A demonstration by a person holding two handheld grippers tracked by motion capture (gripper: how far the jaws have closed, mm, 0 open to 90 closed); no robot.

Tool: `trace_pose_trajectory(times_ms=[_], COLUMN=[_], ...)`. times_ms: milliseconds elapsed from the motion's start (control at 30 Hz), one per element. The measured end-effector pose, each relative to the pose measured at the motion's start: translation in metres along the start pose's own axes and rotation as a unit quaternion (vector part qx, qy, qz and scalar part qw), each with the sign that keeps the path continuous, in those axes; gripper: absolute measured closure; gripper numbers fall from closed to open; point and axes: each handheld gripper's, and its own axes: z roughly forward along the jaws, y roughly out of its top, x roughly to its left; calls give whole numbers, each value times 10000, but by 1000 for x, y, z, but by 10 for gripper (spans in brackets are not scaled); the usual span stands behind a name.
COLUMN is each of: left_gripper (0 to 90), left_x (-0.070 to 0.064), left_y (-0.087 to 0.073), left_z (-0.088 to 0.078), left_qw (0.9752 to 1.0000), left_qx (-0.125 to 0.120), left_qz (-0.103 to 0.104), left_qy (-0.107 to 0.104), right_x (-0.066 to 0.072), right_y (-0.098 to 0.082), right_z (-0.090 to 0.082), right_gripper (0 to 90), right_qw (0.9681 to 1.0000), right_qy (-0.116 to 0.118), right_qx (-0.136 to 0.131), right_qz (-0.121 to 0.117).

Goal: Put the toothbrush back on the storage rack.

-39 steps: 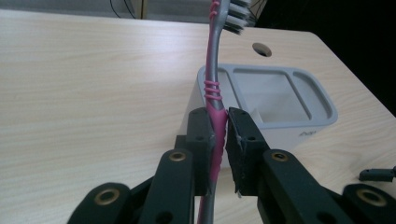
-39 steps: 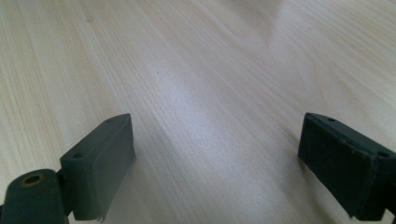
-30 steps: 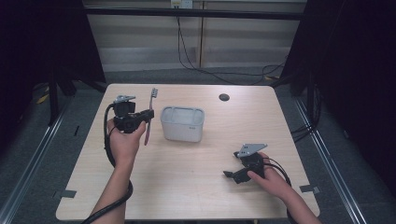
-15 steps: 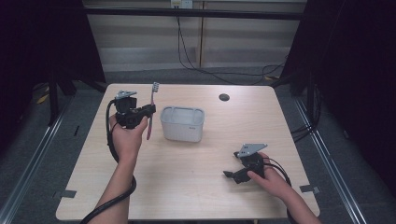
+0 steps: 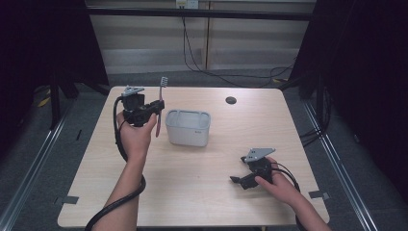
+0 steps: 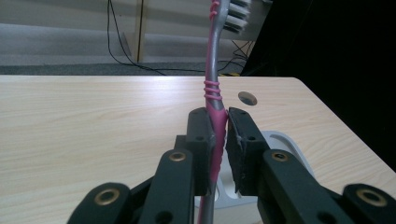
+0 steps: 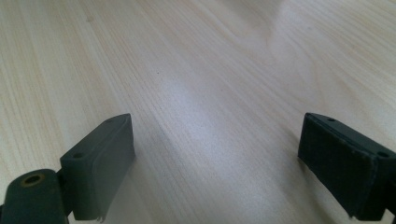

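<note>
We see the left gripper, clamped on the toothbrush, has raised it upright beside the white holder since a second ago, so dropping it in looks next; right gripper rests spread-jawed, empty, on the table.

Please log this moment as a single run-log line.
left gripper: shut on pink-and-grey plastic toothbrush, upright | right gripper: open, low over wooden table | white rectangular plastic holder: beside toothbrush

Left gripper, clamped on the toothbrush, sits slightly farther up the table and nearer the white container than before; brush now stands more upright, bristles up.
</note>
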Motion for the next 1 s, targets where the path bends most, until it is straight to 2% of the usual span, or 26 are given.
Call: trace_pose_trajectory(times_ms=[433,1000], left_gripper=[797,797], left_x=[-4,-9], left_y=[9,21], left_z=[5,9], left_qw=[9999,9994], left_qx=[-143,-339], left_qz=[-38,47], left_qy=[-27,4], right_x=[0,0], right_y=[0,0], right_z=[0,0], right_gripper=[102,102], right_qw=[10000,10000], right_qy=[1,0], right_qx=[1,1], right_qz=[0,0])
